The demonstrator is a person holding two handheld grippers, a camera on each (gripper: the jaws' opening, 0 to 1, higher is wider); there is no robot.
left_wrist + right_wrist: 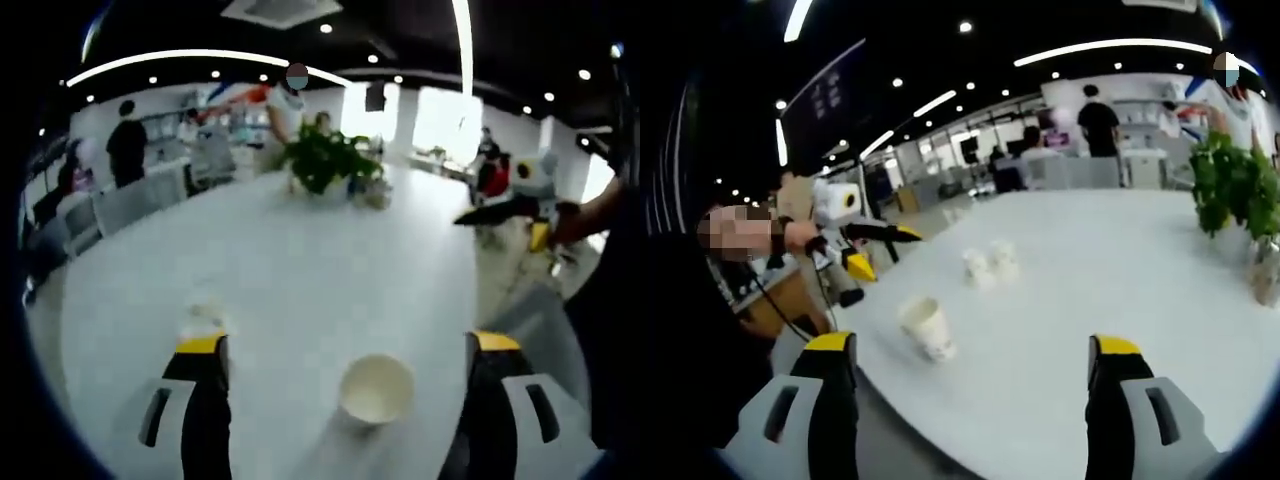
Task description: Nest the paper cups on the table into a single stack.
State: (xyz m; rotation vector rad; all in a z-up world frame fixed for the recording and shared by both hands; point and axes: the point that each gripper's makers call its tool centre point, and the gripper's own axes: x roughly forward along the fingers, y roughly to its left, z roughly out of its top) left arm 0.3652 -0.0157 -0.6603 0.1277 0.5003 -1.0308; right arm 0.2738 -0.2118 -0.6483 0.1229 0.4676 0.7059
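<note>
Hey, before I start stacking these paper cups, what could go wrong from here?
1. The nearest paper cup stands close to the table edge; a nudge from the open right gripper could tip it off.
2. The two far cups stand side by side, so closing on one may knock over the other.
3. The cup between the open left gripper's jaws looks light and may crush if squeezed hard.

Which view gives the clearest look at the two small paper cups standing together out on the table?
The right gripper view: the pair of cups stands upright, side by side, beyond the nearer single cup on the white table. The left gripper view has one open cup between its jaws and a blurred shape I cannot identify.
</note>
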